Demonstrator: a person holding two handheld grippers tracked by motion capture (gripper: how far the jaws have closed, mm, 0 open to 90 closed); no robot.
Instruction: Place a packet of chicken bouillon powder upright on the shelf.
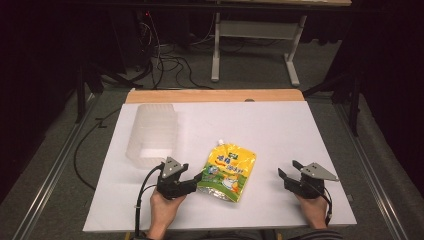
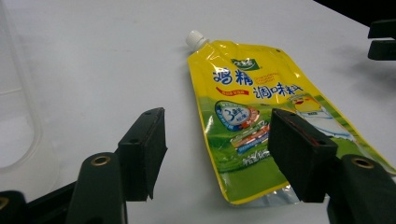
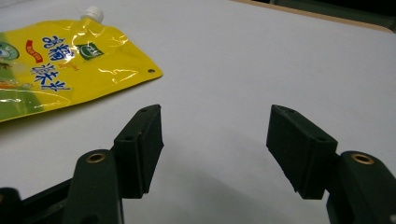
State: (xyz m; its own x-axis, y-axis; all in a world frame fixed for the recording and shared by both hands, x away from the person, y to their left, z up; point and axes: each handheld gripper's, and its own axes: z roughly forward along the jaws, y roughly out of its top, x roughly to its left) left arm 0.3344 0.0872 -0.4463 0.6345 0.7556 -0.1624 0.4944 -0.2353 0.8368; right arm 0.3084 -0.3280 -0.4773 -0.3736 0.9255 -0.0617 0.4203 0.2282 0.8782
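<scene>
A yellow spout pouch (image 1: 227,170) with a white cap lies flat on the white table (image 1: 290,130), cap pointing away from me. My left gripper (image 1: 197,180) is open at the pouch's near left corner. In the left gripper view the pouch (image 2: 243,93) lies just ahead of the open left gripper (image 2: 217,135), whose right jaw stands over the pouch's lower edge, and nothing is gripped. My right gripper (image 1: 289,169) is open over bare table to the right of the pouch. In the right gripper view the right gripper (image 3: 217,135) is open and the pouch (image 3: 56,70) lies off to the upper left.
A translucent plastic container (image 1: 152,134) stands at the table's left, behind the left gripper, and its wall (image 2: 18,121) shows at the left of the left gripper view. A wooden strip (image 1: 215,95) runs along the far edge. Cables and a table frame (image 1: 255,45) lie on the floor beyond.
</scene>
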